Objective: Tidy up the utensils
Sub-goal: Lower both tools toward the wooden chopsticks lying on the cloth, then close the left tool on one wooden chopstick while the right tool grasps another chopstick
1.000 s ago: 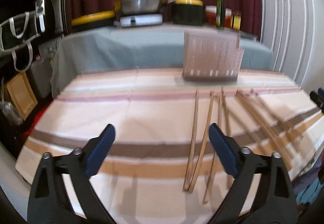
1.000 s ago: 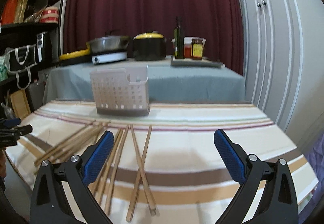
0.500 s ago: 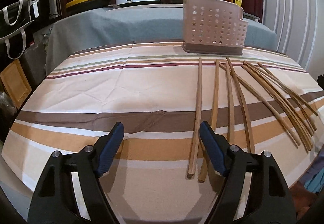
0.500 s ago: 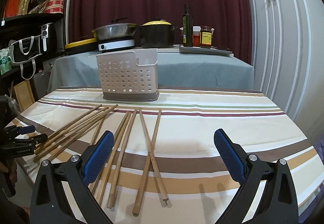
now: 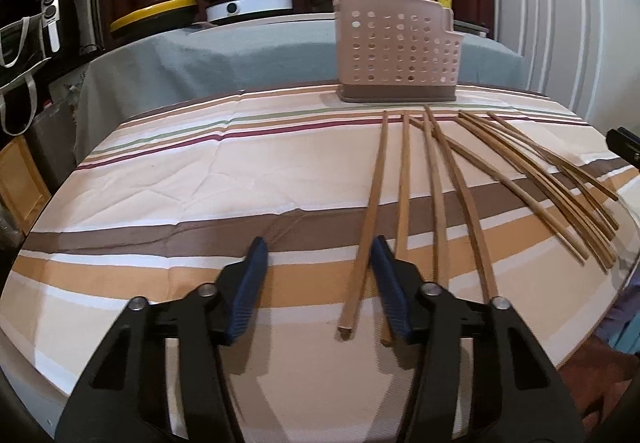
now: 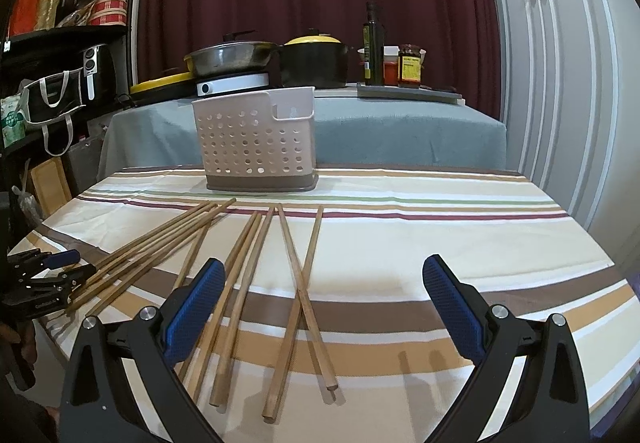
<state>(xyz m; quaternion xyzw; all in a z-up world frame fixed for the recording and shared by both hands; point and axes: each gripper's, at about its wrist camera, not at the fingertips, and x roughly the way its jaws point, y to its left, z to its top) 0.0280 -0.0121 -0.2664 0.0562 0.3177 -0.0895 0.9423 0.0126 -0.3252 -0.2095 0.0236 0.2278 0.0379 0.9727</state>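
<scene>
Several long wooden chopsticks [image 5: 436, 179] lie fanned out on the striped tablecloth [image 5: 200, 179], in front of a perforated beige utensil caddy [image 5: 396, 55] standing upright at the far side. My left gripper [image 5: 318, 243] is open and low over the cloth. The leftmost chopstick [image 5: 370, 219] runs between its fingers, close to the right pad [image 5: 386, 279]. My right gripper [image 6: 324, 265] is wide open above a crossed pair of chopsticks [image 6: 304, 283]. The caddy [image 6: 256, 139] stands beyond them. The left gripper [image 6: 44, 279] shows at the left edge, near the chopstick ends.
Behind the table is a grey-covered counter [image 6: 400, 131] with a pan on a hob [image 6: 232, 59], a black pot with a yellow lid [image 6: 314, 59], and bottles and jars [image 6: 374, 43]. Dark shelves with bags [image 6: 52, 99] stand on the left, white cabinet doors [image 6: 560, 83] on the right.
My left gripper has dropped toward the cloth and moved onto the leftmost chopstick, its jaws narrowing. My right gripper has come lower and closer to the chopsticks, still wide open.
</scene>
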